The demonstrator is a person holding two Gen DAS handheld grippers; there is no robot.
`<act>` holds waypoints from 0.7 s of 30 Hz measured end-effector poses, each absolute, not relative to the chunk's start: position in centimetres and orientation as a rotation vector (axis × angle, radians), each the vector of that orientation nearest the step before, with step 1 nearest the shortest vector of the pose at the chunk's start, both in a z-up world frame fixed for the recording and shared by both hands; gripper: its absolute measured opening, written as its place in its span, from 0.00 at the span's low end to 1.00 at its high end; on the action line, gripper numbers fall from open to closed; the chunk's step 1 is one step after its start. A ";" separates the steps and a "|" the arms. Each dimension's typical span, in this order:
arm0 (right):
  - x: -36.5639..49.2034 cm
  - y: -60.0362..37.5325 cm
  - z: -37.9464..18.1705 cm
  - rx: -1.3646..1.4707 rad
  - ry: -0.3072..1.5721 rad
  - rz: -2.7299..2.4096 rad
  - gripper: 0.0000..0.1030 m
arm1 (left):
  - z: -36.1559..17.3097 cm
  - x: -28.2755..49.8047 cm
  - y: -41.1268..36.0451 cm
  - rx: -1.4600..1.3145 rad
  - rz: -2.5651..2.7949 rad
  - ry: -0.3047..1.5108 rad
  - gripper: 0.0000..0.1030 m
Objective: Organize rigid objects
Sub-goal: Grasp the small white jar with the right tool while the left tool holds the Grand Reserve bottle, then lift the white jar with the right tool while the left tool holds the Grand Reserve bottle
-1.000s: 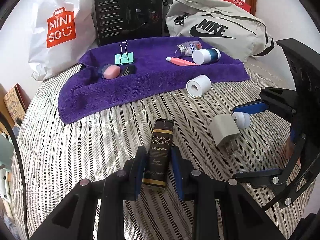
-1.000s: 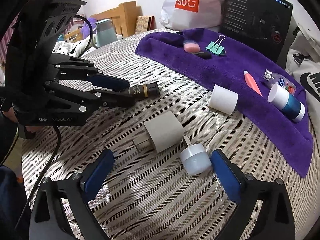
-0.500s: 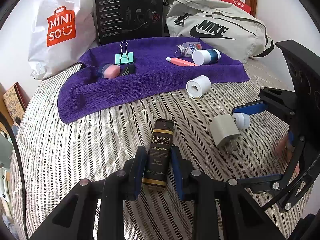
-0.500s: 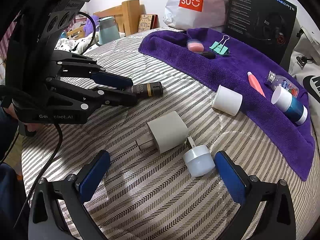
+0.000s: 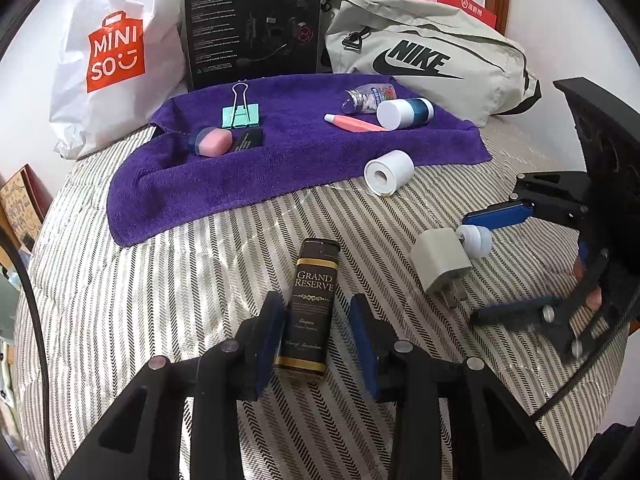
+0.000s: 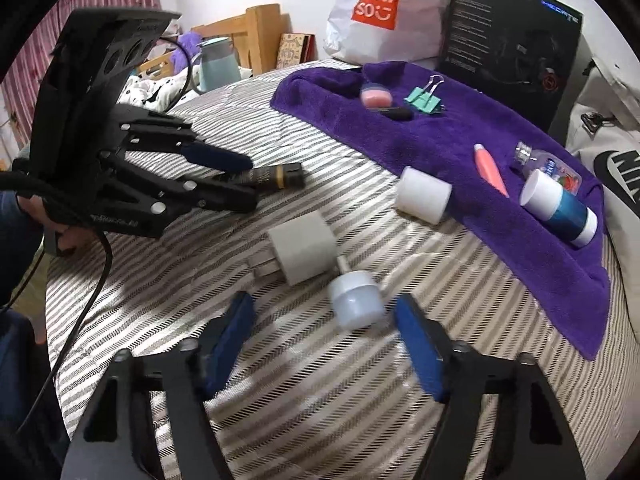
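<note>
Currently, step: pick-ups toward the purple towel (image 5: 280, 160).
Left gripper (image 5: 318, 340): jaws apart, straddling the dark lighter (image 5: 310, 308); left pad touching, right pad clear.
Lighter: flat on striped bedding (image 5: 160, 300), short of the towel.
Advice: centre, then close square on the long sides.
Right gripper (image 6: 324, 344): jaws wide; small white jar (image 6: 356, 300) between, nearer the right pad, beside charger plug (image 6: 300, 248).
Advice: shift right, avoid the plug.
</note>
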State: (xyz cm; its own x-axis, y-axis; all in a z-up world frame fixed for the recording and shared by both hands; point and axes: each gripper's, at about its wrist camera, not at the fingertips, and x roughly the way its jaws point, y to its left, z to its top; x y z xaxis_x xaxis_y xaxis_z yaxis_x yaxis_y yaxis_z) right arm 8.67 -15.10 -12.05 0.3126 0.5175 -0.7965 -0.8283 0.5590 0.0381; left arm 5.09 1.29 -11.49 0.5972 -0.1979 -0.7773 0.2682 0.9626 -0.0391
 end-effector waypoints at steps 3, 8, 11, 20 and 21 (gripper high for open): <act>9.2 -15.0 -12.0 -0.431 0.854 0.916 0.49 | -11.5 5.0 0.9 0.110 -0.265 0.890 0.36; 9.5 -15.0 -11.8 -0.439 0.856 0.922 0.28 | -11.5 5.1 1.0 0.104 -0.266 0.890 0.36; 9.8 -15.3 -11.7 -0.436 0.866 0.908 0.26 | -11.5 5.1 1.0 0.106 -0.261 0.890 0.37; 10.0 -16.3 -11.6 -0.367 0.905 0.812 0.26 | -11.4 5.5 1.9 0.056 -0.235 0.908 0.24; 9.9 -16.4 -11.7 -0.365 0.905 0.809 0.26 | -11.4 5.4 1.9 0.054 -0.233 0.903 0.24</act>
